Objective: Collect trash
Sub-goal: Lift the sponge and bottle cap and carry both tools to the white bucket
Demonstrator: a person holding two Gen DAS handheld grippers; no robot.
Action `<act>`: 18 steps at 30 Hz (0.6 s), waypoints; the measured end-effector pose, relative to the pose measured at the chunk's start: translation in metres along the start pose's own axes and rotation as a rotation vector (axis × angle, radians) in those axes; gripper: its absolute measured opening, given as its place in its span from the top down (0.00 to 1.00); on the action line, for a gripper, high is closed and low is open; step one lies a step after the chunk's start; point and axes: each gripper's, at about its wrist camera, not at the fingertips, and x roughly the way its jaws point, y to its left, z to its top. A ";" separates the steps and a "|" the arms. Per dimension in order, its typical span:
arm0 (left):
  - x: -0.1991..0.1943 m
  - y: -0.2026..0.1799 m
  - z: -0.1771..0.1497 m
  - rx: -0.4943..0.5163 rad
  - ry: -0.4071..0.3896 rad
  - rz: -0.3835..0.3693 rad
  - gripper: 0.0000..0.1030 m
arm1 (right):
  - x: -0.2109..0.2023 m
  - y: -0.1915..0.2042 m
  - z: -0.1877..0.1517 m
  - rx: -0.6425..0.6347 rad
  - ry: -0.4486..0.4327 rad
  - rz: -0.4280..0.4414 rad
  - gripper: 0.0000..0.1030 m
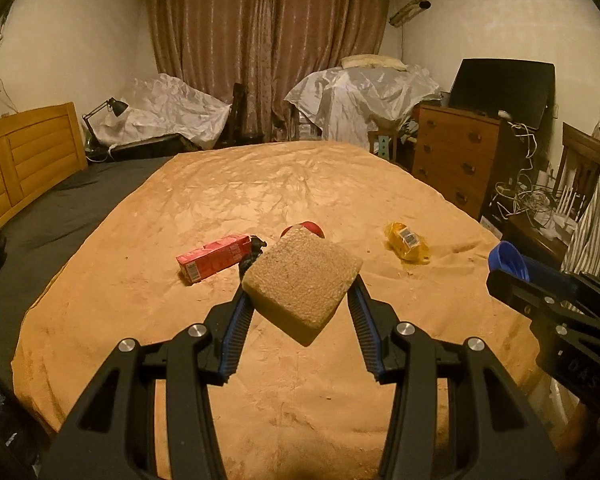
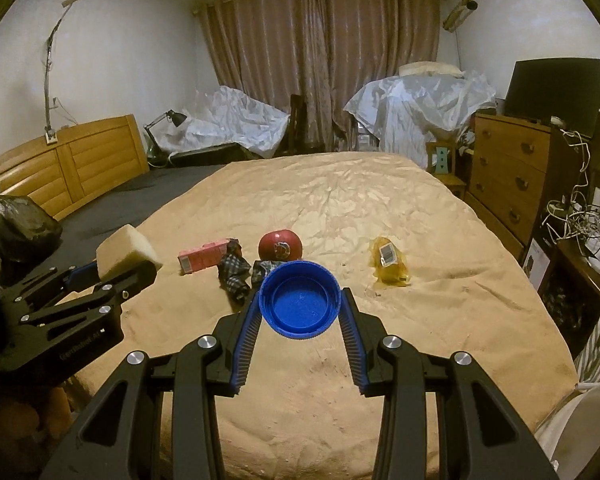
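Note:
My left gripper (image 1: 300,276) is shut on a tan sponge block (image 1: 302,276) and holds it above the bed; the sponge block also shows in the right wrist view (image 2: 126,252). My right gripper (image 2: 300,300) is shut on a blue bottle cap (image 2: 300,306), also above the bed; the cap shows at the right of the left view (image 1: 508,258). On the tan bedspread (image 2: 340,208) lie a pink carton (image 2: 204,260), a red round can (image 2: 280,246), dark crumpled wrappers (image 2: 234,274) and a yellow plastic packet (image 2: 390,266).
A black bag (image 2: 24,228) sits at the left by the wooden headboard (image 2: 68,160). A wooden dresser (image 2: 508,176) and tangled cables (image 2: 576,216) stand right of the bed. A white rim (image 2: 580,432) shows at the lower right. Sheet-covered furniture stands at the far end.

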 end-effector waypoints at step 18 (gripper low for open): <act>-0.029 -0.103 0.013 0.118 -0.029 -0.227 0.55 | -0.140 -0.104 0.003 0.088 -0.037 -0.190 0.60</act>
